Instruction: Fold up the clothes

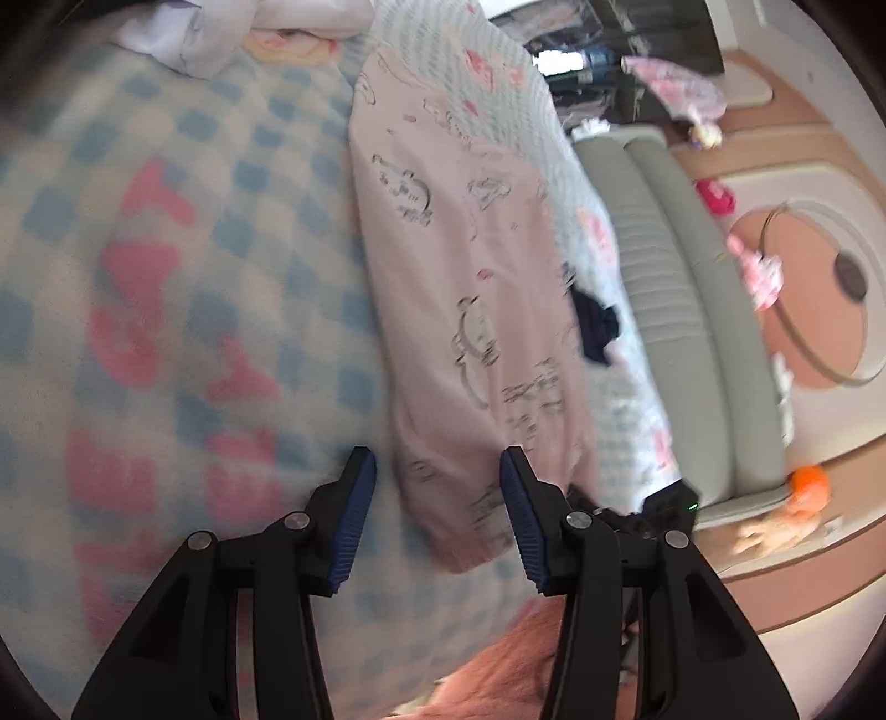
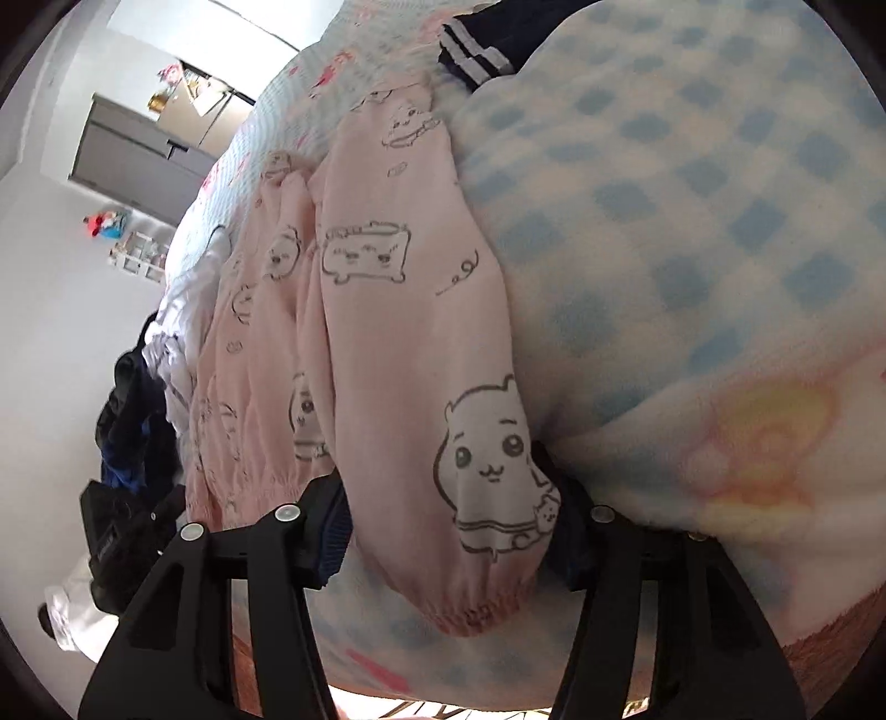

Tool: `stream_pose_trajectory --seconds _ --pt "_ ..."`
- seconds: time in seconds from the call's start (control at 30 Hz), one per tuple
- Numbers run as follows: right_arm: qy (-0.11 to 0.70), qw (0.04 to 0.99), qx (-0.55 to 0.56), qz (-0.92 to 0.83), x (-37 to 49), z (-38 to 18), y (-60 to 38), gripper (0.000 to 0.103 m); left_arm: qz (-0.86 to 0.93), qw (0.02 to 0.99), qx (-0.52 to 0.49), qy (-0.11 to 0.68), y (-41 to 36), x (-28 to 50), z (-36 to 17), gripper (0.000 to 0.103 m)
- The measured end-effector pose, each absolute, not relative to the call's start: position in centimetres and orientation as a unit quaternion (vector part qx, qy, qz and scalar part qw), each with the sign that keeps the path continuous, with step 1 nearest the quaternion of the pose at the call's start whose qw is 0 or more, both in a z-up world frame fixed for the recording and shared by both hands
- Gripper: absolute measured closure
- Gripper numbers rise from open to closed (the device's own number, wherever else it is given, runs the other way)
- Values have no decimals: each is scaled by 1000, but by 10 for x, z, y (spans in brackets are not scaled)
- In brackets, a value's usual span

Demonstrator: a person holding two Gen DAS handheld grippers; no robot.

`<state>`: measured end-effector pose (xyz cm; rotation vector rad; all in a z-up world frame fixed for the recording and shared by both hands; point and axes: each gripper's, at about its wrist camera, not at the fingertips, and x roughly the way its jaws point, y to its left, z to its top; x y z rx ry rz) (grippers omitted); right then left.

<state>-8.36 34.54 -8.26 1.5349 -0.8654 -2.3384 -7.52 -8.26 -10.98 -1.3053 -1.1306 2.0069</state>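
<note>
Pink pyjama trousers [image 1: 470, 288] printed with cartoon animals lie stretched out on a blue-checked blanket [image 1: 183, 266]. My left gripper [image 1: 437, 482] is open, and the elastic cuff end of one leg lies between its blue pads [image 1: 354, 509] without being pinched. In the right wrist view the trousers [image 2: 398, 310] run away from the camera, with the other cuff [image 2: 476, 603] lying between my right gripper [image 2: 448, 531]. Its jaws stand wide on either side of the fabric, open.
A white garment pile [image 1: 221, 33] lies at the blanket's far end. A small dark cloth [image 1: 595, 327] lies by the trousers. A grey padded bed edge [image 1: 664, 288] runs alongside. A navy striped garment [image 2: 476, 39] and dark clothes [image 2: 133, 421] lie nearby.
</note>
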Motion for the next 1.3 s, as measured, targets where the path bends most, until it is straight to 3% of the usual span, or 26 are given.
stream_pose_trajectory --seconds 0.1,0.2,0.27,0.33,0.4,0.43,0.6,0.83,0.9,0.93,0.97,1.17,1.3 --pt "-273 114 489 -821 -73 -57 344 62 739 252 -444 -440 -91 -69 -104 53" --pt "-263 120 483 -826 -67 -55 341 61 750 231 -481 -390 -82 -72 -113 51" --pt "-278 127 501 -810 -70 -71 339 61 759 204 -496 -368 -74 -72 -122 61" --pt "-285 112 514 -801 -73 -90 337 62 776 190 -490 -348 -66 -69 -118 65" --pt "-268 110 505 -813 -71 -85 332 68 794 187 -477 -327 -57 -65 -106 79" --pt "-258 113 500 -819 -69 -79 329 75 808 179 -468 -310 -53 -61 -98 90" --pt "-258 138 462 -837 -53 -44 333 86 834 157 -441 -292 -59 -41 -68 99" --pt "-239 161 439 -851 -33 -15 326 84 834 180 -439 -281 -82 -14 -50 102" --pt "-236 121 469 -842 -38 -32 329 74 805 176 -472 -314 -87 -25 -69 96" --pt "-242 102 485 -835 -41 -42 332 72 789 160 -489 -336 -91 -33 -82 80" --pt "-247 94 479 -837 -39 -42 337 72 783 136 -496 -349 -94 -37 -90 55" --pt "-261 62 449 -852 -32 -37 361 67 785 166 -474 -364 -89 -51 -88 44" --pt "-270 88 468 -837 -45 -43 366 59 771 173 -499 -356 -76 -76 -101 45"
